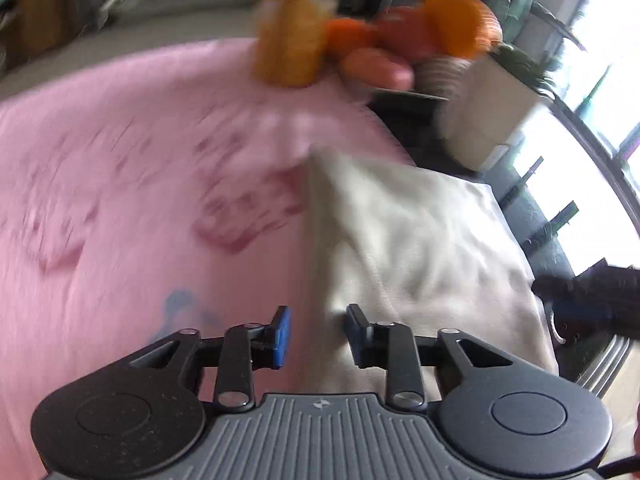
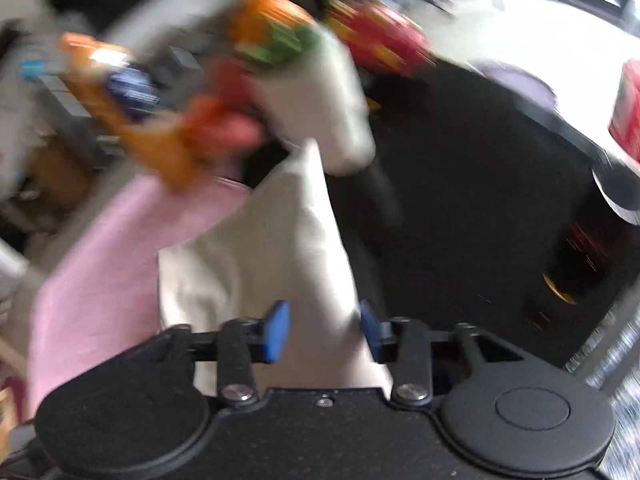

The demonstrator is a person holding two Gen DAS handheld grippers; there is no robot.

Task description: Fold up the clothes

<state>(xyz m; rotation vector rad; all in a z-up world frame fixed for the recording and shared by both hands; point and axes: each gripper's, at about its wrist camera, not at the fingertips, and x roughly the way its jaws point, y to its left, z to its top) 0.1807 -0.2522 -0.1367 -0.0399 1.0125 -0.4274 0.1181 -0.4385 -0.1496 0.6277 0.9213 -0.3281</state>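
Note:
A cream garment (image 1: 408, 240) lies folded on the right part of a pink cloth (image 1: 120, 200) that bears a dark pink print. My left gripper (image 1: 319, 334) hovers over the cream garment's left edge. Its blue pads (image 1: 281, 334) stand apart with nothing pressed between them. In the right wrist view the cream garment (image 2: 272, 248) runs up from between the pads of my right gripper (image 2: 323, 330) to a point. Those jaws also stand apart and the cloth lies loose in the gap. The pink cloth (image 2: 100, 272) shows to its left. Both views are motion-blurred.
Blurred orange and red toy-like objects (image 1: 360, 40) sit at the far edge of the pink cloth. A dark sleeve (image 1: 592, 300) reaches in at the right. Black tabletop (image 2: 480, 200) lies right of the garment, with a red container (image 2: 628, 116) and a dark disc (image 2: 624, 188) beyond.

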